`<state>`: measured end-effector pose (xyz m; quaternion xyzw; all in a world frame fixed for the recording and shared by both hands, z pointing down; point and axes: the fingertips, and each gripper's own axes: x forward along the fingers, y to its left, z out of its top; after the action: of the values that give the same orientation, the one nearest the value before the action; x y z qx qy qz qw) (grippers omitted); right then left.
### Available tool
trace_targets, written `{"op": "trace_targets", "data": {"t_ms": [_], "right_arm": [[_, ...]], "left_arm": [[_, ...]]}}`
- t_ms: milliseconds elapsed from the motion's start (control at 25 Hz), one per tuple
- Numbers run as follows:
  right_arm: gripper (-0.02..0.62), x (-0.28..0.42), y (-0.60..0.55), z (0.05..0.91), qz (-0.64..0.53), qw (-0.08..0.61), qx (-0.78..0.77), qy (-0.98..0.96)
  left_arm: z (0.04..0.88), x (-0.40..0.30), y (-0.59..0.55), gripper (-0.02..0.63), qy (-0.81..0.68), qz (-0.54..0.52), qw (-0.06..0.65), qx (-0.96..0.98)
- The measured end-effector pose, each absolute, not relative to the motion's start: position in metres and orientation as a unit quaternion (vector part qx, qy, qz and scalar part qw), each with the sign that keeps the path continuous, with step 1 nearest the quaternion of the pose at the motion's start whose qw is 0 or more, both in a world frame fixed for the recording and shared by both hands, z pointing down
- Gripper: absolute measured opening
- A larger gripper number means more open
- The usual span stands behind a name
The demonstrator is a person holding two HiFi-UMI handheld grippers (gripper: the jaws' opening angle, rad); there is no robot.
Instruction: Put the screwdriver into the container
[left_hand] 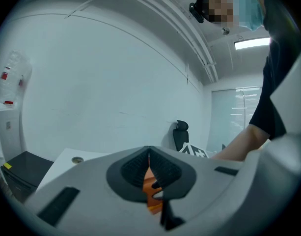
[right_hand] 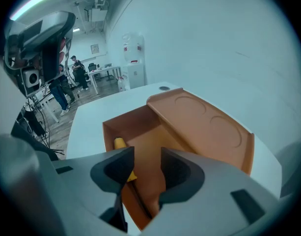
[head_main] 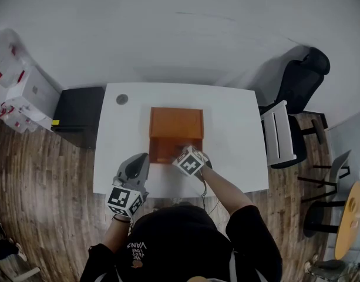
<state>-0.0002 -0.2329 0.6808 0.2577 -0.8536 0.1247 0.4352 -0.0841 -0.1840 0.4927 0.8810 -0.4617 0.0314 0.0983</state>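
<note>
white table; screwdriver in container, beneath right fingers

My white table fills the middle of the head view, a plain rectangle standing on a wood-plank floor. Directly on it sits the orange container, at the centre of the top and reaching down toward the lower edge. In my right gripper view its open compartment lies at centre left and its flat part, with two round impressions, at the right. A small round grey disc lies near the table's upper left corner, well apart from the container.
</note>
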Motion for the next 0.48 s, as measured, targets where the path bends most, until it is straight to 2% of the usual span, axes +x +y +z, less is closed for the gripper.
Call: {"op": "trace_targets", "data": {"t_ms": [280,480], "right_arm": [[0.161,0.006,-0.229,0.673,0.123,0.420,0.285,-0.853],[0.039,0.014,-0.235,0.647,0.085,0.386,0.334,-0.856]], "left_arm": [[0.491,-0.085,-0.178,0.014,-0.457,0.029,0.095,0.884],[0.487,-0.086,-0.176,0.014,-0.453,0.025,0.093,0.886]]}}
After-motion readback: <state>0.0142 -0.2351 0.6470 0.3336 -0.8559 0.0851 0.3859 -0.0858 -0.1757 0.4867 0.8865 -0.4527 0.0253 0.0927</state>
